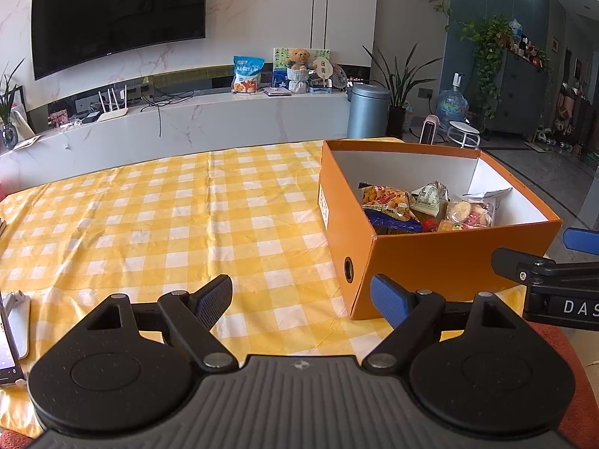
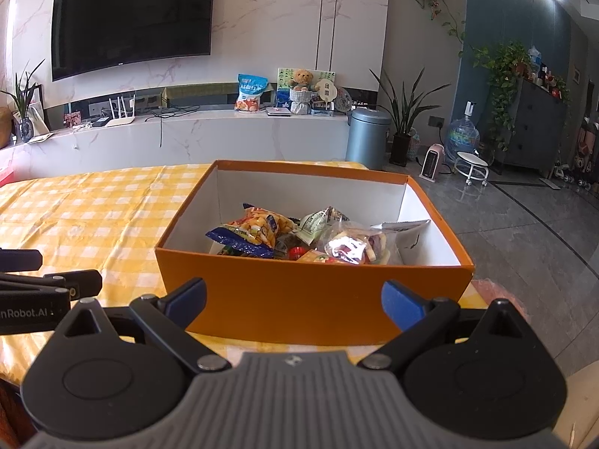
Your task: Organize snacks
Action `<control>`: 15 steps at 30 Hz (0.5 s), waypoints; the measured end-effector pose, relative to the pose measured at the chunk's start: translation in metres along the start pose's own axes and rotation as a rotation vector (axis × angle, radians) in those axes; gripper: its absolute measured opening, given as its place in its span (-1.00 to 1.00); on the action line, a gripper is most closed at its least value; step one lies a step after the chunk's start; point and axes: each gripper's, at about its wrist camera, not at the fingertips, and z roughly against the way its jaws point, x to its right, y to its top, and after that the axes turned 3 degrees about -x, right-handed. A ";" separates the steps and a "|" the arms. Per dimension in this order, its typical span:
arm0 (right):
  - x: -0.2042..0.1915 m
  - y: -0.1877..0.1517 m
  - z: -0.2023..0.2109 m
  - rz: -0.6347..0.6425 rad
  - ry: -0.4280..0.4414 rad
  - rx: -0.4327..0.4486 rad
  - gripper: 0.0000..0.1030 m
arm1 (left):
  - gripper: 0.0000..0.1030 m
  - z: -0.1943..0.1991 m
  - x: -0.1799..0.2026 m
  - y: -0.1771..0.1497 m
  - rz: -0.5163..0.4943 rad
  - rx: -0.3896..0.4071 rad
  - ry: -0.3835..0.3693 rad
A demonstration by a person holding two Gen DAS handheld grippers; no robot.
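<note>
- At the far left edge of the left wrist view, a phone-like device on a white stand (image 1: 15, 333) is cut off by the frame.
- Yellow-and-white checked cloth covers the tabletop (image 1: 149, 224), bare across its left and middle.
- Left hand-held gripper (image 1: 301, 305) hovers low over the cloth, its blue-padded fingers spread wide apart, holding nothing.
- Orange cardboard box with white inside (image 2: 314, 295) sits toward the tabletop's right edge; snack packets (image 2: 258, 234) lie heaped inside, lower ones hidden by the near wall, labels unreadable.
- Right hand-held gripper (image 2: 294, 301) faces the box's near wall, fingers spread, empty.
</note>
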 end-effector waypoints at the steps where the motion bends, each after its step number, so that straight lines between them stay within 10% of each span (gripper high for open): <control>1: 0.000 0.000 0.000 0.000 0.000 0.000 0.89 | 0.91 0.000 0.000 0.000 0.000 -0.001 0.000; 15: -0.002 0.001 0.000 0.002 0.004 -0.001 0.89 | 0.91 0.001 0.001 -0.001 -0.001 -0.006 -0.003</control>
